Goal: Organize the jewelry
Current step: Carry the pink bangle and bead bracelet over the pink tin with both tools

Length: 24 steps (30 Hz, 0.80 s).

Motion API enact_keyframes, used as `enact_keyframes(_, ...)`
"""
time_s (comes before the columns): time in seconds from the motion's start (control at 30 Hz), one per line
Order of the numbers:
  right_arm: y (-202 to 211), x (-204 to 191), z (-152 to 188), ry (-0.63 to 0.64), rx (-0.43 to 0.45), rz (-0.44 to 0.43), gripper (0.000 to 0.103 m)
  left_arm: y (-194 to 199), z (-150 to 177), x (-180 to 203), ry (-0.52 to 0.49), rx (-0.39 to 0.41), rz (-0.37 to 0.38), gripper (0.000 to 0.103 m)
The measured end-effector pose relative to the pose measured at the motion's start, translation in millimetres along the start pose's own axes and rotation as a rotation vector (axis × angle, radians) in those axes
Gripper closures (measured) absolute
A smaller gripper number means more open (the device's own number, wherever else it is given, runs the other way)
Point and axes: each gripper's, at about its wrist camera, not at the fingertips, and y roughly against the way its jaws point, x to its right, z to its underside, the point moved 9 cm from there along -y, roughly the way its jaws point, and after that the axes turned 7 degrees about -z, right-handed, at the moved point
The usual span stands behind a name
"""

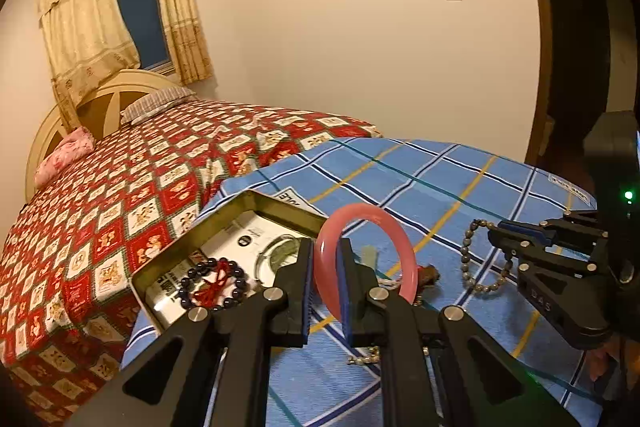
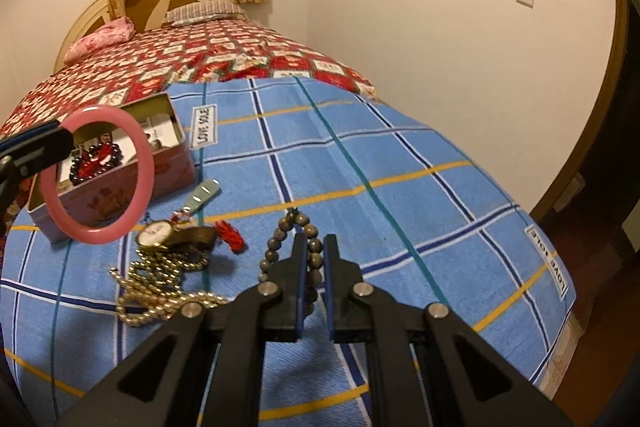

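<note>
While my left gripper (image 1: 325, 269) holds the pink bangle (image 1: 366, 255) tight by its rim, the ring hangs in the air just beside the open tin box (image 2: 120, 183). The bangle looks hard and smooth, so I think it could slip or crack if it falls. Holding it across the rim seems the best spot. My right gripper (image 2: 316, 259) has its fingers closed on the grey bead bracelet (image 2: 288, 235), which lies on the blue checked cloth (image 2: 400, 167). Those beads are on a string, so I think they will bend and dangle when lifted.

I count one pink bangle, one grey bead bracelet, and one dark bead bracelet (image 2: 96, 163) with red thread already in the box. On the cloth I also see one watch (image 2: 156, 233), one gold bead chain (image 2: 156, 287) in a heap, one pale green charm (image 2: 204, 195) and one red tassel (image 2: 230, 233). There is one box.
</note>
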Motion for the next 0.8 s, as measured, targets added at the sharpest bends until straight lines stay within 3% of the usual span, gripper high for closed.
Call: enact_keyframes(0.8,-10.2,-55.0,-36.8,0.139,0.012,-0.034,0.094,-10.3,-1.9,-75.9,0.098,-0.011,-0.080,0.093)
